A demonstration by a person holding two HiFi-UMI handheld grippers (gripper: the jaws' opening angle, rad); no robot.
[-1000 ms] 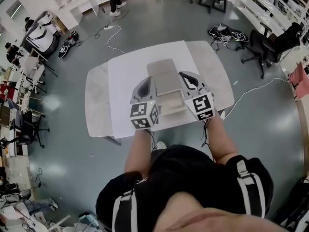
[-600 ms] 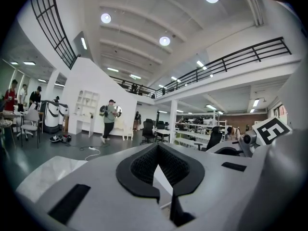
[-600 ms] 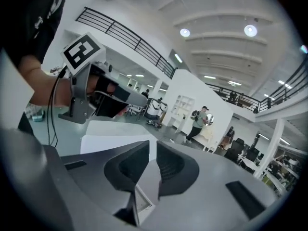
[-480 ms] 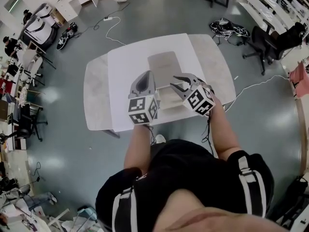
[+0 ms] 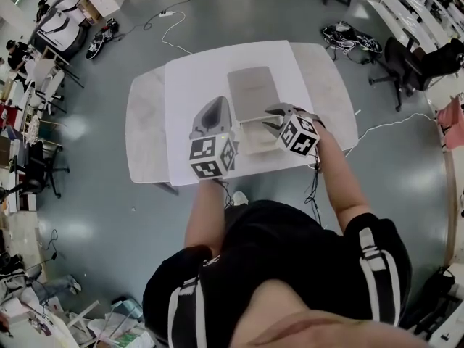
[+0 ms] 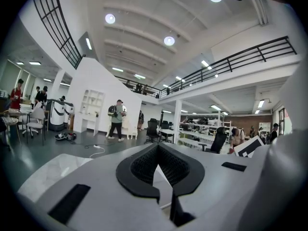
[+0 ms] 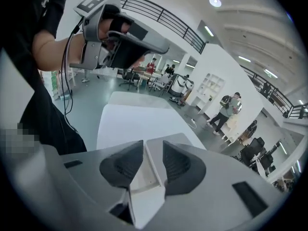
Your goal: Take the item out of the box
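A pale cardboard box [image 5: 255, 138] stands open in the middle of the table, its lid [image 5: 251, 90] folded back flat on the far side. I cannot make out any item inside it. My right gripper [image 5: 269, 117] is turned left over the box's right side. Its jaws are opening, and a white wall of the box [image 7: 144, 174] runs between the pads without being pinched. My left gripper [image 5: 216, 106] rests just left of the box, pointing away from me. In the left gripper view its tips [image 6: 157, 152] meet with nothing between them.
A white sheet [image 5: 192, 85] covers the marble table [image 5: 143, 125] under the box. Cables [image 5: 167, 31] lie on the grey floor beyond the table, and office chairs [image 5: 406, 60] stand to the right. People stand far off near white shelving [image 6: 117, 119].
The right gripper has swung left from beside the box to over its right edge, and its jaws have parted. The left gripper has stayed about where it was.
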